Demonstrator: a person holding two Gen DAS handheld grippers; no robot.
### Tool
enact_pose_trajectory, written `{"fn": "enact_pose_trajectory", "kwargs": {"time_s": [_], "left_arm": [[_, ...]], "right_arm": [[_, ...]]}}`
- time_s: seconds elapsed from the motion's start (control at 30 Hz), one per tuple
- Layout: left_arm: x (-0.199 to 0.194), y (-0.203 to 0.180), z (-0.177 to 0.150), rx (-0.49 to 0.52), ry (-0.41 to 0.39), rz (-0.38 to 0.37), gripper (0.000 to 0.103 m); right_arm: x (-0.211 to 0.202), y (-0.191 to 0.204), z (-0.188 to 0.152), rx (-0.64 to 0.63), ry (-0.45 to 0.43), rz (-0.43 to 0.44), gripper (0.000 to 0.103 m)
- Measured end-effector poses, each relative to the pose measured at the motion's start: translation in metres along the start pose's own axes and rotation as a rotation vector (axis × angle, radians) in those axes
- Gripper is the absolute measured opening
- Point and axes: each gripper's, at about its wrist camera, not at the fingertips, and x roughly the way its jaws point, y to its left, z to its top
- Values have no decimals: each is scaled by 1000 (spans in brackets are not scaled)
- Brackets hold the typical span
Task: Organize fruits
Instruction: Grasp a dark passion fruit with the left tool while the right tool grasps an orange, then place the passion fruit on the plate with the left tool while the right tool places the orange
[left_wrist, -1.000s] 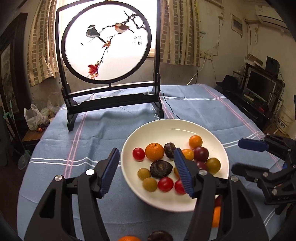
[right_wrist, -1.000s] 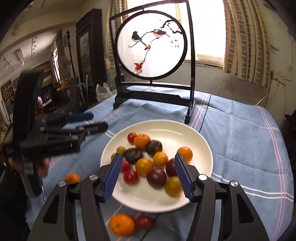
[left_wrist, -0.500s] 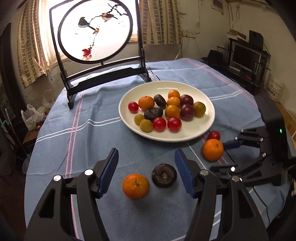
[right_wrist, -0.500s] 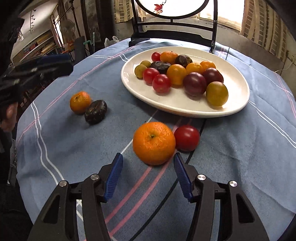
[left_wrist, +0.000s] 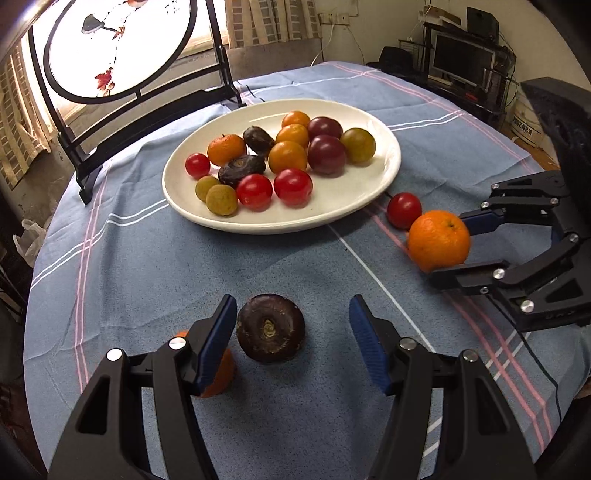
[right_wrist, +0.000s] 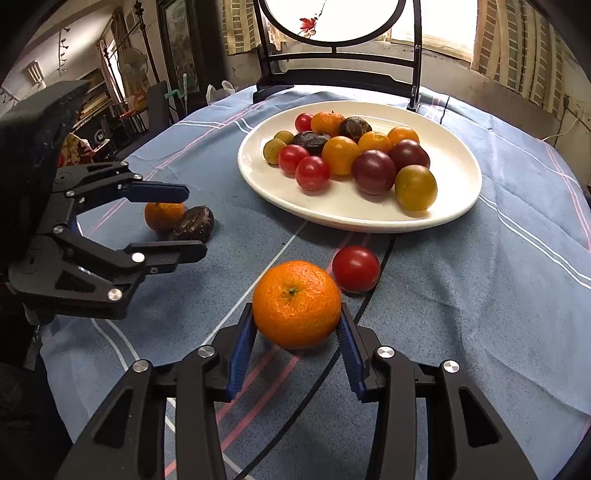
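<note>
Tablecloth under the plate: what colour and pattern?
The tablecloth is blue with thin white and pink stripes, clearest in the left wrist view.

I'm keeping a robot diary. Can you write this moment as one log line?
right gripper: jaws just closing, pads on orange | left gripper: open around dark fruit | plate: holds fruit

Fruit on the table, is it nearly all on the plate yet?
Nearly. Most fruit already sits on the plate. The right gripper has just been closing its jaws on the big orange, which rests on the cloth. The left gripper stands open around the dark fruit, not gripping it. Left to move: those two, the small orange and the red tomato beside the plate.
</note>
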Motion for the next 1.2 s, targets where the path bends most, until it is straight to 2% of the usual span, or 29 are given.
{"fn": "enact_pose_trajectory", "kwargs": {"time_s": [0.2, 0.3, 0.37, 0.47, 0.57, 0.97, 1.07, 1.2], "left_arm": [[16, 7, -1, -17, 51, -3, 58], [18, 5, -2, -4, 47, 7, 54], [18, 8, -1, -14, 46, 19, 41], [16, 11, 1, -33, 49, 6, 41], [12, 6, 1, -12, 33, 30, 41], [-4, -1, 8, -5, -12, 47, 41], [-10, 1, 14, -14, -36, 53, 41], [-25, 11, 38, -44, -109, 68, 41]], "right_arm": [[2, -1, -1, 4, 2, 15, 44], [5, -1, -2, 8, 6, 17, 44], [6, -1, -2, 8, 7, 17, 44], [6, -1, -3, 8, 7, 16, 44], [5, -1, -3, 8, 3, 17, 44], [-2, 3, -4, -5, -8, 18, 44], [-10, 3, 1, -13, -31, 8, 44], [-29, -6, 20, -23, -97, -24, 44]]}}
